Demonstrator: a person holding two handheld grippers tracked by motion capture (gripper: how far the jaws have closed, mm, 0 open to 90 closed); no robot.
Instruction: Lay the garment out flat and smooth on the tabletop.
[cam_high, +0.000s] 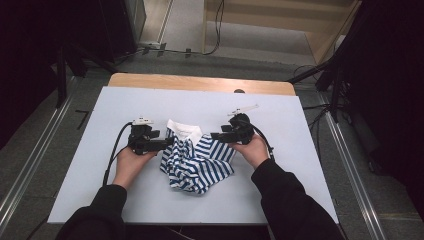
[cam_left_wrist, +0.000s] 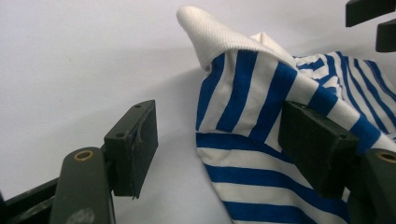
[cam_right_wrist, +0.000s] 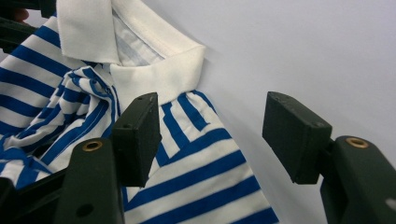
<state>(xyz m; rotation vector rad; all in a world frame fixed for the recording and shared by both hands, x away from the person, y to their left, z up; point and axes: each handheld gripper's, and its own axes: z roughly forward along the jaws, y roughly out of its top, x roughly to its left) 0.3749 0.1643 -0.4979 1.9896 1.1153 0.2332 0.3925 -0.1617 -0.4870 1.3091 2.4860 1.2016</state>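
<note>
The crumpled striped polo shirt (cam_high: 197, 157) lies mid-table between both grippers, collar pointing away. The left gripper (cam_high: 167, 142) and right gripper (cam_high: 216, 135) both gape, each apparently straddling a shoulder edge, equally near.

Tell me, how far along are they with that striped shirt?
Early on. The striped shirt lies crumpled on the table, only its white collar showing neatly. Both the left gripper and right gripper are open at its shoulders, nothing gripped yet. Grasping and spreading it flat probably come next.
</note>
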